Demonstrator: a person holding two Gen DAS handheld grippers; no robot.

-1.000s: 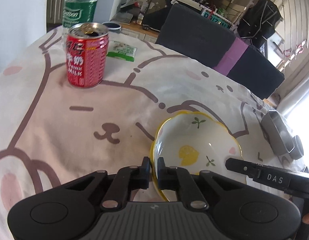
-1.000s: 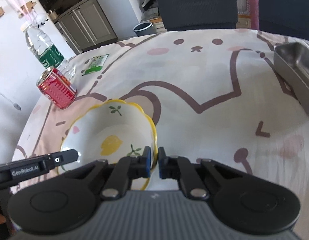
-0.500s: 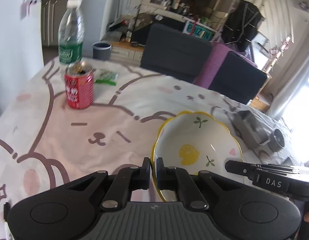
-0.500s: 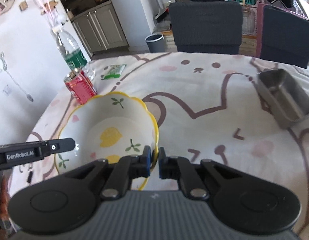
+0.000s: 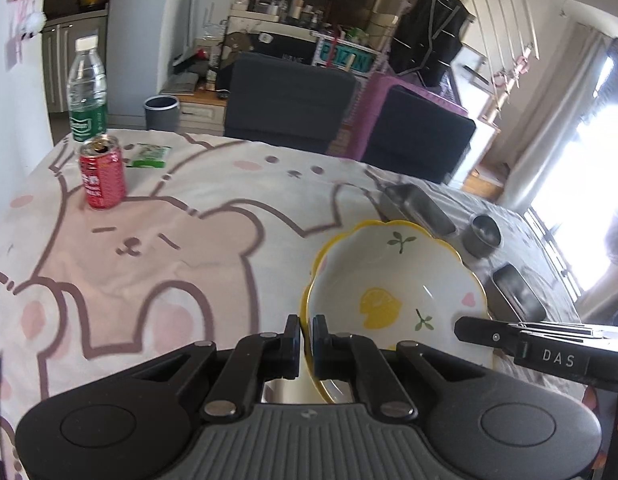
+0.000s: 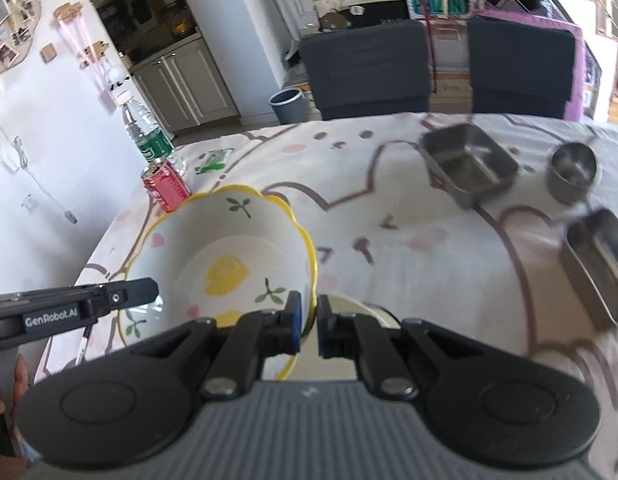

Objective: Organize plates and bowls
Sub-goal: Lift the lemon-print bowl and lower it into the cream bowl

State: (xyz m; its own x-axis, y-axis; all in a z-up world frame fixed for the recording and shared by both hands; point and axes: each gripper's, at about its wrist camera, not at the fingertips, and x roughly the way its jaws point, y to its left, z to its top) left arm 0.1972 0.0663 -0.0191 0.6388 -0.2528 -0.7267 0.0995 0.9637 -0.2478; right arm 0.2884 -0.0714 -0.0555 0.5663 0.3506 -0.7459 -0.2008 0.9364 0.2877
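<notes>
A white bowl with a wavy yellow rim and lemon and leaf prints hangs above the bear-print tablecloth, tilted a little. My left gripper is shut on its near left rim. My right gripper is shut on the opposite rim of the same bowl. Each wrist view shows the other gripper's black body at the bowl's far side. Just below the bowl, between the right gripper's arms, part of a shiny round dish shows; most of it is hidden.
A red can, a water bottle and a green packet stand at the table's far left. Two steel trays and a round steel cup sit at the right. Dark chairs line the far edge.
Both grippers have risen and pulled back with the bowl held between them. The table looks farther away, and the steel trays and cup at the right have come into view.
</notes>
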